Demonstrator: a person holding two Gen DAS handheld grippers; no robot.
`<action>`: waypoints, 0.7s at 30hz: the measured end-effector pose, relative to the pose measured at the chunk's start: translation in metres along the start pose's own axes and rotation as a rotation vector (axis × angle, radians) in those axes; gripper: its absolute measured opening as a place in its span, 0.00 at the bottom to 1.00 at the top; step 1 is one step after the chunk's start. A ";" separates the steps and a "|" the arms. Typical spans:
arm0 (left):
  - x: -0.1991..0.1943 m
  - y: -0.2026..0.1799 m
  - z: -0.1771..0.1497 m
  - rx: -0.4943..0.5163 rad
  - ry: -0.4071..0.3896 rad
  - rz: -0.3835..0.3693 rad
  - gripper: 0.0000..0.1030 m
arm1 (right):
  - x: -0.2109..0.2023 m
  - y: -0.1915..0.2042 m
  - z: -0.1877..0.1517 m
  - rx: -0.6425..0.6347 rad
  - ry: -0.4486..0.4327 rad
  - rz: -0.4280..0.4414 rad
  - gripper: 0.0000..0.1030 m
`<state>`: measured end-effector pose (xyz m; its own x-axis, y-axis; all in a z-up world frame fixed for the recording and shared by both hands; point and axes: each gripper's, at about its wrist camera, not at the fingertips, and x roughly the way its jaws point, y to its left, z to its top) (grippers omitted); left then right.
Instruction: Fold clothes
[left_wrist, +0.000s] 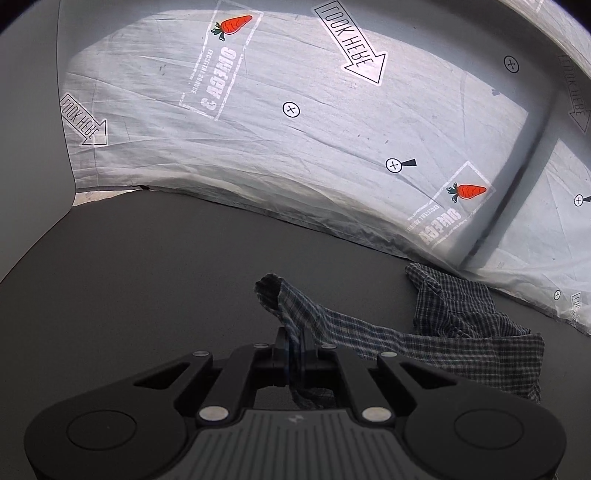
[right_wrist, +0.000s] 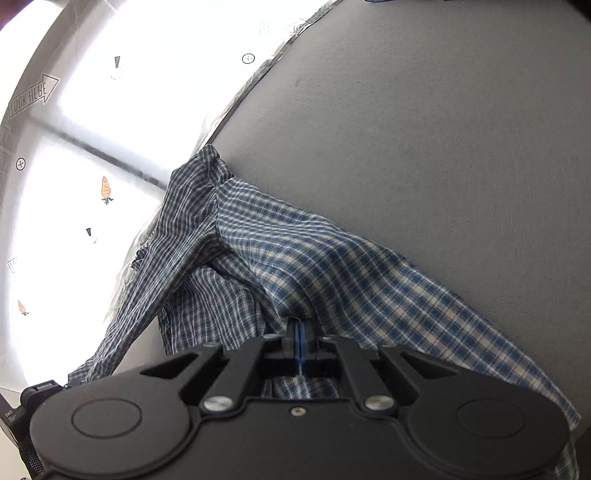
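There is one garment, a blue-and-white checked cotton shirt (right_wrist: 314, 266), and two pairs of tongs hold it. The left tongs (left_wrist: 294, 343) are closed on a narrow twisted piece of the shirt (left_wrist: 424, 343); a short tuft of cloth stands up just beyond their tips, and the rest trails off to their right, lying crumpled on the dark grey matte counter (left_wrist: 147, 277). The right tongs (right_wrist: 298, 330) are pinched fully together on a fold of the same cloth, which drapes around and over their tips, one flat panel spreading to their right on the counter and a bunched sleeve-like length hanging away to their left. Both pairs of tongs point forward and slope downward toward the counter, each set close above its surface. Beyond the left tongs, past the far edge of the counter, hangs one pale translucent printed sheet (left_wrist: 314, 129), backlit, bearing two orange carrot pictures (left_wrist: 232, 25) with stamp-like lettering, arrows lettered "LOOK HERE" and small circled crosses. In the right wrist view the same sheet lies to the left of the tongs, washed out by strong light.
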<state>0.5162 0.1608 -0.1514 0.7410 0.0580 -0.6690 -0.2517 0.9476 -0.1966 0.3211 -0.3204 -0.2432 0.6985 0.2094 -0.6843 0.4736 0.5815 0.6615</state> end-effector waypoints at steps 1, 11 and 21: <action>0.002 0.000 0.002 0.000 -0.001 -0.001 0.06 | 0.000 -0.001 -0.001 0.014 -0.002 0.006 0.01; 0.015 0.003 0.015 0.002 -0.001 -0.004 0.06 | 0.003 -0.024 -0.016 0.186 0.001 0.068 0.01; 0.022 0.011 0.013 0.001 0.015 -0.006 0.06 | 0.001 -0.032 -0.021 0.271 -0.013 0.093 0.01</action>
<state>0.5383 0.1764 -0.1589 0.7328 0.0477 -0.6788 -0.2468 0.9482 -0.1998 0.2955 -0.3224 -0.2717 0.7519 0.2411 -0.6136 0.5318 0.3282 0.7807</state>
